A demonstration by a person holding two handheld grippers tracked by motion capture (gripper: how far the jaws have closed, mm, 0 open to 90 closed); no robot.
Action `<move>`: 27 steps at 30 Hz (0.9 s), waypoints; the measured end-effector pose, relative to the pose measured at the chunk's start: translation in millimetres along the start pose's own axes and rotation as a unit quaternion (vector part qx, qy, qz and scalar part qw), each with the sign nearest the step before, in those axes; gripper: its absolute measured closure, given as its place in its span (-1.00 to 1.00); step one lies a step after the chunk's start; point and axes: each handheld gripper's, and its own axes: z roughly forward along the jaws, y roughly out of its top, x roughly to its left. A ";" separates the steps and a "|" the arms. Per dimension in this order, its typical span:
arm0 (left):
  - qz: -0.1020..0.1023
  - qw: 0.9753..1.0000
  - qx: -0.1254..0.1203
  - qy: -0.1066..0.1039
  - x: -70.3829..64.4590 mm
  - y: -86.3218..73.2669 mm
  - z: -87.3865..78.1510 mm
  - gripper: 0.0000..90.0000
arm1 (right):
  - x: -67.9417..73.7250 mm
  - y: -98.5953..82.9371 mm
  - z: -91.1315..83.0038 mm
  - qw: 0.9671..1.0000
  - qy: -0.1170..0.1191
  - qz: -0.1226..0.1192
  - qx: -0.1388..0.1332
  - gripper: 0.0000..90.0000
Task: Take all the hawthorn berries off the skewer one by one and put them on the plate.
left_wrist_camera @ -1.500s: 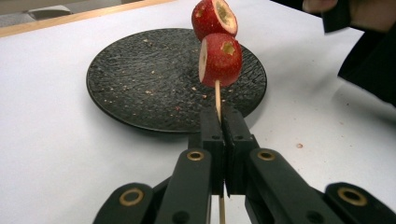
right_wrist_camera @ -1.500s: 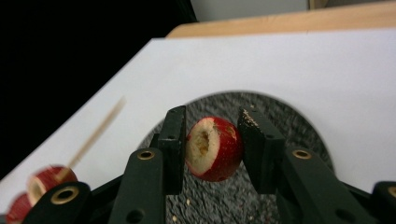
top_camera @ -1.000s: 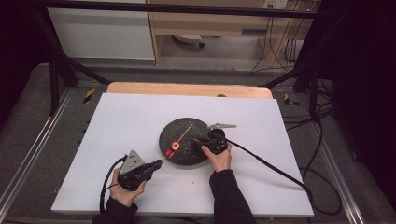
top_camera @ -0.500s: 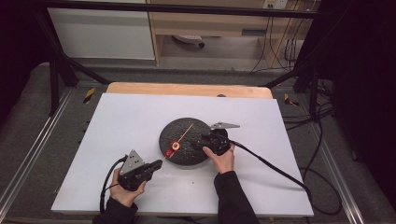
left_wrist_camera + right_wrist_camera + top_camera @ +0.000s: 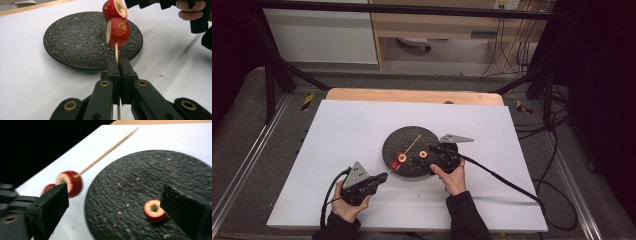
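Note:
A thin wooden skewer [image 5: 116,50] carries two red fruit pieces [image 5: 118,29], each with a hollowed core. My left gripper [image 5: 117,61] is shut on the skewer's lower end. In the high view the left gripper [image 5: 379,177] sits near the table's front, and the skewer [image 5: 412,144] slants up over the black plate [image 5: 404,137]. A third red fruit piece [image 5: 154,210] lies on the plate [image 5: 150,175]. My right gripper [image 5: 115,195] stands open around it, without touching. The same right gripper [image 5: 435,152] is at the plate's right edge, just right of the loose piece [image 5: 423,154].
The plate rests on a white sheet [image 5: 337,130] over a wooden table [image 5: 412,95], and crumbs dot its surface. Cables [image 5: 502,175] trail from the right gripper across the sheet to the right. Metal frame rails [image 5: 242,165] run along both sides.
The right gripper has drawn back slightly to the right, and a loose red fruit piece now shows on the plate before its jaws. The left gripper has barely moved.

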 end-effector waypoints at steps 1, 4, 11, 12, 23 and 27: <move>0.001 1.000 0.000 -0.001 -0.7 0.0 0.5 0.97 | 1.4 -0.5 0.4 1.000 0.004 0.001 -0.001 -0.76; 0.004 1.000 0.000 -0.002 -2.3 0.6 0.7 0.97 | 6.1 -1.2 3.5 1.000 0.015 0.004 -0.002 -0.72; 0.007 1.000 0.000 -0.003 -4.6 0.8 1.1 0.97 | 16.7 1.1 13.1 0.999 0.037 0.012 -0.011 -0.51; 0.008 1.000 0.000 -0.003 -4.9 0.9 1.3 0.97 | 17.8 1.2 14.6 0.999 0.039 0.013 -0.010 -0.48; 0.012 1.000 0.004 -0.006 -8.6 0.6 4.0 0.97 | 18.6 -2.5 22.6 0.998 0.059 0.030 0.004 -0.09; 0.014 1.000 0.005 -0.007 -9.3 0.6 4.6 0.97 | 19.0 -2.9 22.7 0.997 0.068 0.034 0.007 0.11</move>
